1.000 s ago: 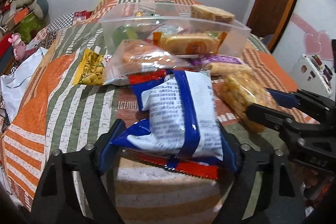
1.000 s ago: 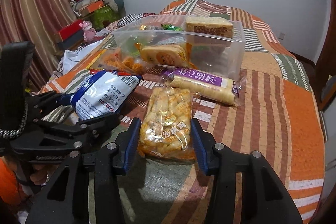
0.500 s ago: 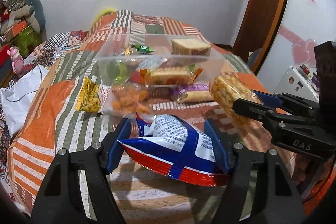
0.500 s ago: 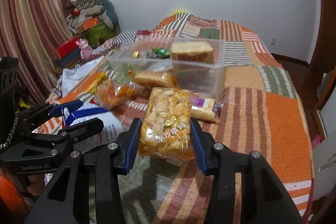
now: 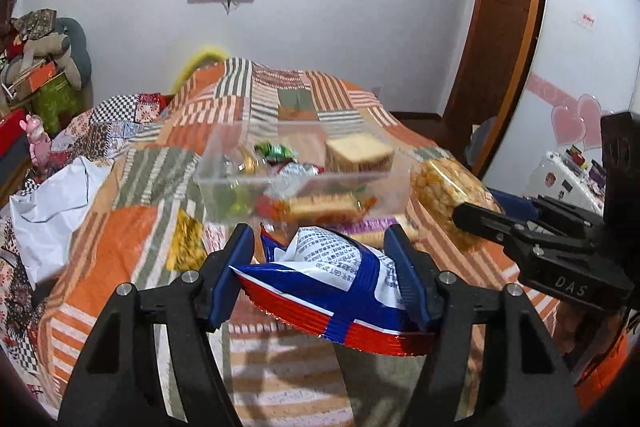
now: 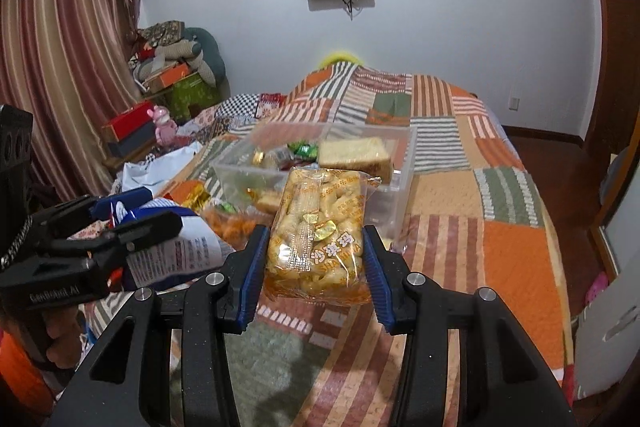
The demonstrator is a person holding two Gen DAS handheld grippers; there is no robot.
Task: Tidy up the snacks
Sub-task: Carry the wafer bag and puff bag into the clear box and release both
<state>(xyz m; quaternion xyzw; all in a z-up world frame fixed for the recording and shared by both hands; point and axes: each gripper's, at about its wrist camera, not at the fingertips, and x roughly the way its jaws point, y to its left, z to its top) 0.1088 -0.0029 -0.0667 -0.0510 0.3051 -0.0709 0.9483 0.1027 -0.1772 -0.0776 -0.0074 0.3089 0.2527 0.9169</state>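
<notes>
- Both snack packs now hang clear of the patchwork bedspread (image 6: 516,259), where a second ago they lay flat on it.
- Beyond them, at mid-frame, the clear plastic bin (image 5: 224,183) sits on the bed, already holding a bread slice and wrapped sweets; loose packets lie in front of it.
- Lower centre of the left view, the left gripper (image 5: 322,275) has the blue-and-white bag (image 5: 340,275) between its pads, the jaws closing and crumpling it.
- Lower centre of the right view, the right gripper (image 6: 316,263) is clamped on the yellow biscuit pack (image 6: 320,239), held upright.
- Judged step: carrying both picks toward the bin. Next, each pack likely needs lifting over the near wall and releasing inside without knocking the other.
</notes>
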